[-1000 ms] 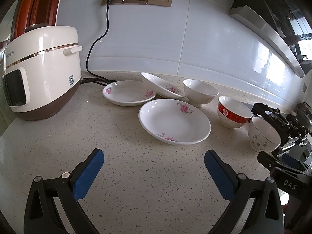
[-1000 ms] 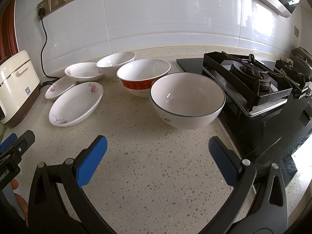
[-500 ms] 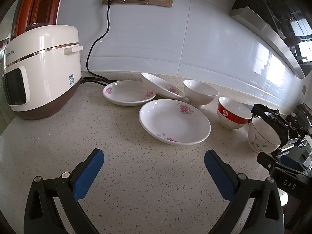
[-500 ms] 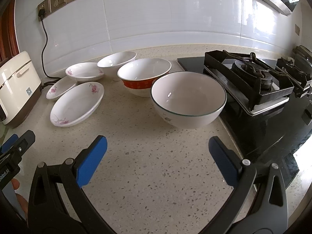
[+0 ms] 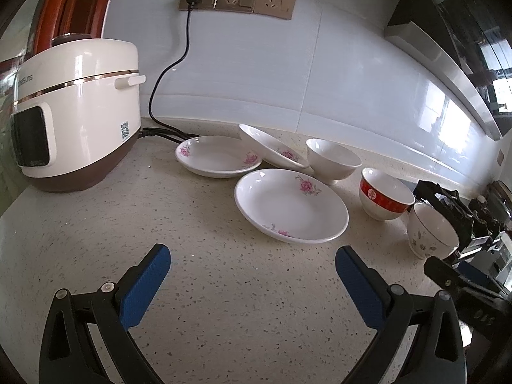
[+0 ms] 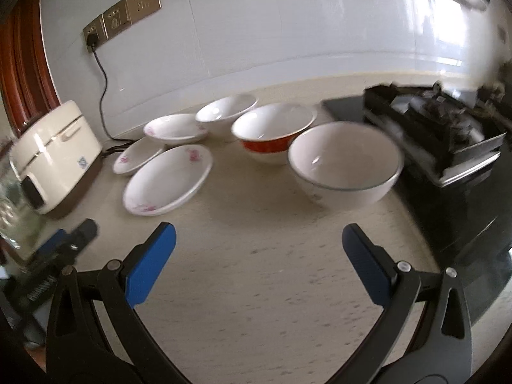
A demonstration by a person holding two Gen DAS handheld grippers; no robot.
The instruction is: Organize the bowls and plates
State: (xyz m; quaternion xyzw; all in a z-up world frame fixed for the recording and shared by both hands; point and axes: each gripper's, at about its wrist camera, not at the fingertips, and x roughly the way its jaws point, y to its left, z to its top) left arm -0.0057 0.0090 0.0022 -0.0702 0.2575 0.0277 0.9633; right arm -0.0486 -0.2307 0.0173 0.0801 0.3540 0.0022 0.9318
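Both tools wide, empty. Big plate point(image 5: 291, 206) ahead of L tool point(image 5: 252, 267); green-rim bowl point(image 6: 345, 163) ahead of R tool point(image 6: 259, 252).

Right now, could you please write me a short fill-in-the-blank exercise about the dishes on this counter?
1. The counter holds ___ floral plates.
2. The bowl between the plain white bowl and the largest bowl has a ___ band.
3. The rice cooker's cord is plugged into the ___ wall socket.
4. Both tools, left and right, are ___.

Answers: three; red; leftmost; open

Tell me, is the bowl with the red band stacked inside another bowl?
No, the red-banded bowl stands by itself on the counter, between two other bowls.
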